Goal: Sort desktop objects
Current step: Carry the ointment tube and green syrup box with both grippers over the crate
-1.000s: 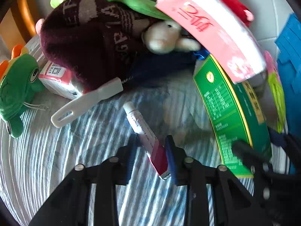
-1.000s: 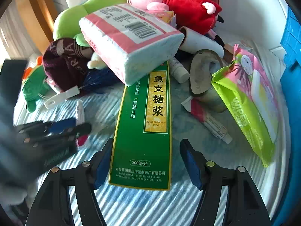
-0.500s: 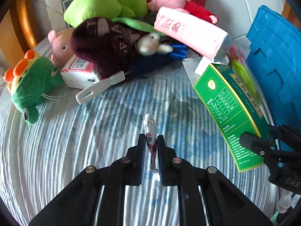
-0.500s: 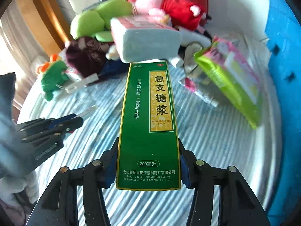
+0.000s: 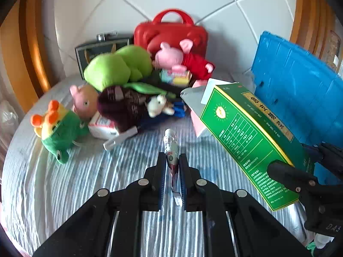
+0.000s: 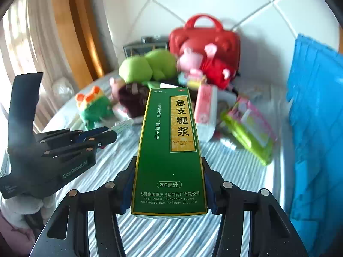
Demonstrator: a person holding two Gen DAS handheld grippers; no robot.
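Your left gripper [image 5: 172, 167] is clamped tight on a small ointment tube [image 5: 170, 150], its blue pads pressing the tube's lower half while the white capped end sticks out ahead, lifted clear of the striped blue-and-white cloth [image 5: 64, 188]. Your right gripper [image 6: 169, 184] is closed on the near end of a tall green medicine box [image 6: 169, 147], one pad on each long side, jaws about half spread by the box's width; the box juts forward and up, off the cloth, and in the left wrist view it hangs at the right, tilted, just in front of the blue crate [image 5: 300, 90]. From the right wrist view your left gripper shows at the near left, well apart from the box. Beyond both grippers the pile lies at the far side: a green frog plush [image 5: 57, 132] on the left, a maroon knit hat [image 5: 122, 109] with a white plastic handle [image 5: 120, 138] poking out under it, a lime-green plush [image 5: 115, 68], a pink pig plush in red [image 5: 184, 57] leaning on a red carry case [image 5: 171, 32]. To the right of the box lie a pink tissue pack [image 6: 205, 111] and a green-and-pink wipes pack [image 6: 248, 130], blurred.
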